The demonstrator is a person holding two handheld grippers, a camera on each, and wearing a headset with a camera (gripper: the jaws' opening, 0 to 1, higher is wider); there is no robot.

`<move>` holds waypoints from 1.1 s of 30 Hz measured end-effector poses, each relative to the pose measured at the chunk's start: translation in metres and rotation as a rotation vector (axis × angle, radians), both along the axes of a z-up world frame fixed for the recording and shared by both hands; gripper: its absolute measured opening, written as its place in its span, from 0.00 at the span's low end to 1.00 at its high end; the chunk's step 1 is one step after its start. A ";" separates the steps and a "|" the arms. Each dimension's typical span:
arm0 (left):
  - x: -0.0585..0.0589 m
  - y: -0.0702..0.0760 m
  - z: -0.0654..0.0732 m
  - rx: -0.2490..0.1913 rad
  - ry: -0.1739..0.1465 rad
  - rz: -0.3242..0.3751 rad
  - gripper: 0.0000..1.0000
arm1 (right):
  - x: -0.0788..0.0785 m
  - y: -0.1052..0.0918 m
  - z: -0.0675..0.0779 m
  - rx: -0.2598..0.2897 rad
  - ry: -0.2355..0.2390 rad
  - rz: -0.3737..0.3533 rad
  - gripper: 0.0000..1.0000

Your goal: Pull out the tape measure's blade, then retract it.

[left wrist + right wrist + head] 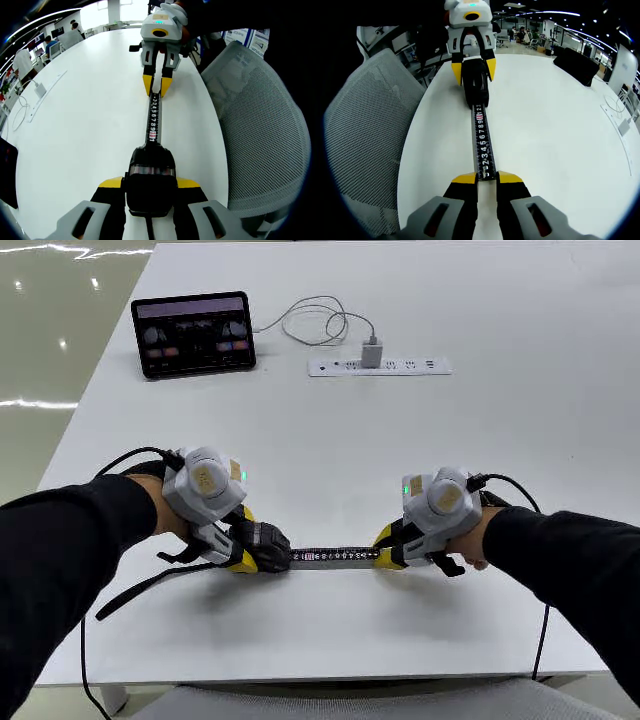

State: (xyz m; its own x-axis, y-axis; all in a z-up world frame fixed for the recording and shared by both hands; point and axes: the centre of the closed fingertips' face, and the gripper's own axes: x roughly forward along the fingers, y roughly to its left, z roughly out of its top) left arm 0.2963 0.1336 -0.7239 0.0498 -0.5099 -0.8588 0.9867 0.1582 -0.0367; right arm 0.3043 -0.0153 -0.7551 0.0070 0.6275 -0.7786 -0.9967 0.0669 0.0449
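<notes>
Blade [483, 145] numerals 1–9 (white-on-black)

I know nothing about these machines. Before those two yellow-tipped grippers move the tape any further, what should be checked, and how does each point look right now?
1. Black tape measure case clamped between the left gripper's jaws: ok.
2. End of the numbered steel blade pinched by the right gripper: ok, as far as the views show.
3. Blade running straight and flat between the grippers, no twist or kink: ok.
4. Bare white table around the blade; the black tablet and white power strip sit far back: ok.
5. Blade lock on the case released: cannot tell.
</notes>
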 end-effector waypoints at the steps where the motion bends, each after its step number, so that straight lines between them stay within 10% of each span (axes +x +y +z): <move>1: 0.000 0.000 0.000 0.000 0.000 0.000 0.32 | 0.000 -0.001 0.000 0.002 -0.001 -0.002 0.08; 33: 0.000 -0.001 0.001 -0.002 0.000 0.010 0.32 | 0.003 -0.046 0.001 -0.031 -0.007 -0.037 0.08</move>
State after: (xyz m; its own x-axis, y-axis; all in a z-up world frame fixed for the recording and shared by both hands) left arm 0.2958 0.1330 -0.7231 0.0546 -0.5111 -0.8578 0.9851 0.1679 -0.0373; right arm 0.3077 -0.0617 -0.7541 0.0354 0.6025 -0.7974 -0.9938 0.1054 0.0355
